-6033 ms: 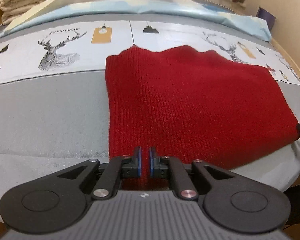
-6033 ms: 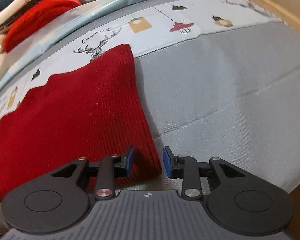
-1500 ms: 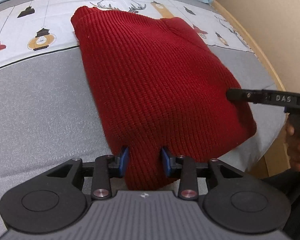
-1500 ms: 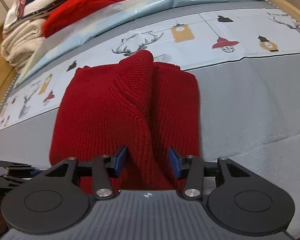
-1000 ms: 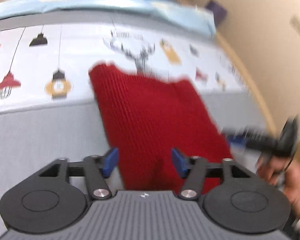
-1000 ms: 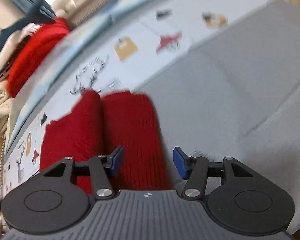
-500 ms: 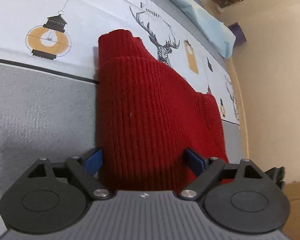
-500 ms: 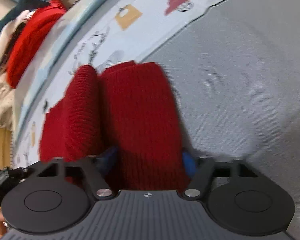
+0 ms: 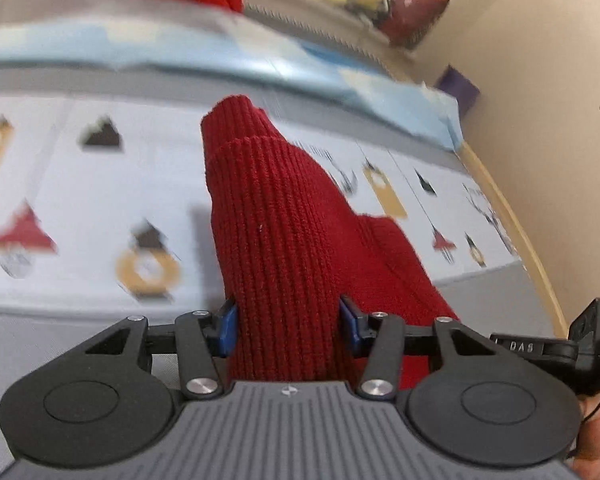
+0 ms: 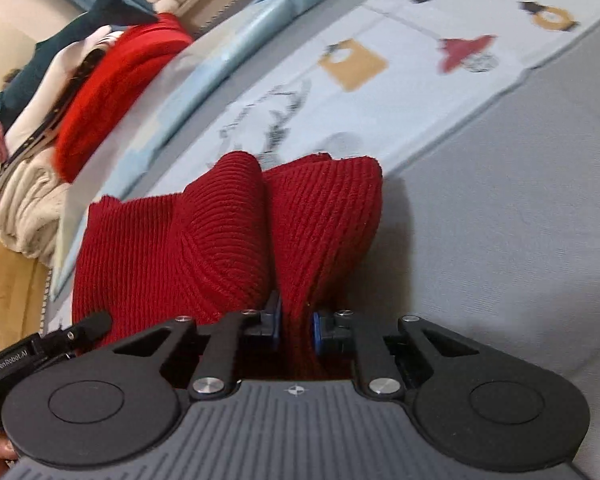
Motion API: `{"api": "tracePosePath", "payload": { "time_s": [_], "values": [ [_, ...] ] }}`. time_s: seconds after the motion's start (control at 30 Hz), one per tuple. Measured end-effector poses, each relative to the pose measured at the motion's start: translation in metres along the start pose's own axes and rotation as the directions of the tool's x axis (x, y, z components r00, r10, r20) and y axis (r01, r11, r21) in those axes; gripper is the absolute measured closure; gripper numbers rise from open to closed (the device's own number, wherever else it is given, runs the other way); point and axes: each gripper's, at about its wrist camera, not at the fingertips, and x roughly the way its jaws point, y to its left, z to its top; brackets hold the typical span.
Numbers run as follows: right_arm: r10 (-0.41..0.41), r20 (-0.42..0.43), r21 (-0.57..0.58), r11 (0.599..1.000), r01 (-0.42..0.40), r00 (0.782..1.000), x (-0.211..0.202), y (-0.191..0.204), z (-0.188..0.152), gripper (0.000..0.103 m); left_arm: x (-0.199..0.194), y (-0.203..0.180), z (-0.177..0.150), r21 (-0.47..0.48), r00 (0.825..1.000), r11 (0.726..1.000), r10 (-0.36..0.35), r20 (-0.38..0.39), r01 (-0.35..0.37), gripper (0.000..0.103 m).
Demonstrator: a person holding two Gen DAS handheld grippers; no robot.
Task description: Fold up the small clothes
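Between the jaws of the right gripper (image 10: 294, 326) sits a pinched ridge of the red knit garment (image 10: 228, 236); the jaws are closing and the blue pads already press the fabric from both sides, so this end looks gripped. The left gripper (image 9: 287, 322) straddles a thicker folded bundle of the same garment, its jaws also closing, with both pads right at the knit; whether they truly bite yet cannot be told, so count that side as not secured.

Just beyond both sets of jaws the garment rises in a humped double layer, one roll lying against another, resting on the bed (image 10: 500, 220). Past the hump, the cover's printed band (image 9: 80, 208) with lamps and antlers runs across, and farther still lies a pale blue sheet (image 9: 260, 64) and a stack of folded clothes (image 10: 112, 80).

To do this step well, I would judge that the left jaws should finish closing on all the layers before anything is lifted. Then both hands ought to rise together and level, keeping the edge taut between them, carry it over the far part of the garment and lay it down with edges matching. Uneven pulling could drag the lower layer across the cover and spoil the fold.
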Motion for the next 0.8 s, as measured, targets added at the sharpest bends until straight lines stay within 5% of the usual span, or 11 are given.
{"api": "tracePosePath", "payload": {
  "time_s": [0.2,0.3,0.4,0.53,0.6,0.7,0.8],
  "values": [
    [0.068,0.023,-0.041,0.997,-0.067,0.997,0.034,0.06,-0.004,0.09,-0.032,0.045,0.029,-0.003,0.995,0.997,0.074,0.066,-0.074,0.05],
    [0.088,0.045,-0.073,0.994,-0.084,0.995,0.044,0.086,-0.005,0.089,-0.047,0.065,0.039,-0.005,0.984,0.992,0.123,0.127,-0.123,0.064],
    [0.032,0.062,-0.113,0.993,-0.025,0.998,0.051,0.102,-0.006,0.082,-0.069,0.086,0.047,-0.048,0.97,0.989,0.15,0.19,-0.143,0.056],
    [-0.052,0.184,-0.188,0.978,0.087,0.981,0.04,0.115,-0.006,0.067,-0.069,0.107,0.043,-0.132,0.988,0.985,0.122,0.091,-0.109,0.047],
    [-0.015,0.193,-0.195,0.979,0.053,0.981,0.035,0.117,-0.006,0.061,-0.063,0.112,0.038,-0.122,0.992,0.985,0.123,0.032,-0.119,0.046],
    [0.085,0.056,-0.18,0.981,-0.073,0.995,0.046,0.119,-0.013,0.049,-0.051,0.119,0.026,-0.114,0.991,0.986,0.118,-0.064,-0.125,0.032],
    [0.095,-0.087,-0.199,0.974,-0.11,0.992,0.067,0.125,-0.028,0.055,-0.041,0.127,0.012,-0.132,0.987,0.985,0.093,-0.134,-0.111,0.032]
  ]
}}
